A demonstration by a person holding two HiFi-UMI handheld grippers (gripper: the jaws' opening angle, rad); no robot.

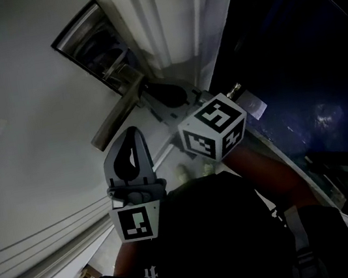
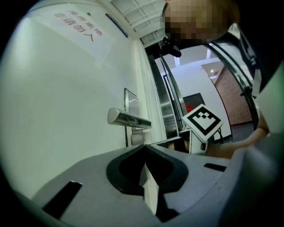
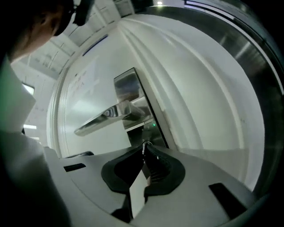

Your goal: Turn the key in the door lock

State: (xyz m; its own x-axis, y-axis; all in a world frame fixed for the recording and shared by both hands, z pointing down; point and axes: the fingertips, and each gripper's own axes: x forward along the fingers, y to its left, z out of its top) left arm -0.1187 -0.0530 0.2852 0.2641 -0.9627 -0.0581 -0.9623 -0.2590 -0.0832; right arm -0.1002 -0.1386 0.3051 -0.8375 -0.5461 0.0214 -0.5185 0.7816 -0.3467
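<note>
The steel lock plate (image 1: 93, 41) and its lever handle (image 1: 118, 119) sit on a white door (image 1: 20, 128). My right gripper (image 1: 147, 92) reaches in just below the handle, against the plate. In the right gripper view its jaws are shut on a small metal key (image 3: 143, 146) that shows at their tips, right under the lock plate (image 3: 131, 98) and handle (image 3: 103, 119). The keyhole itself is hidden behind the jaws. My left gripper (image 1: 132, 133) hangs lower and to the left, off the door, shut with nothing in it. The handle (image 2: 128, 119) also shows beyond the left gripper (image 2: 145, 147).
A white door frame (image 1: 167, 17) runs beside the lock, with a dark glass panel (image 1: 297, 48) to its right. A paper notice (image 2: 77, 29) is stuck high on the door. The right gripper's marker cube (image 2: 202, 122) shows close by in the left gripper view.
</note>
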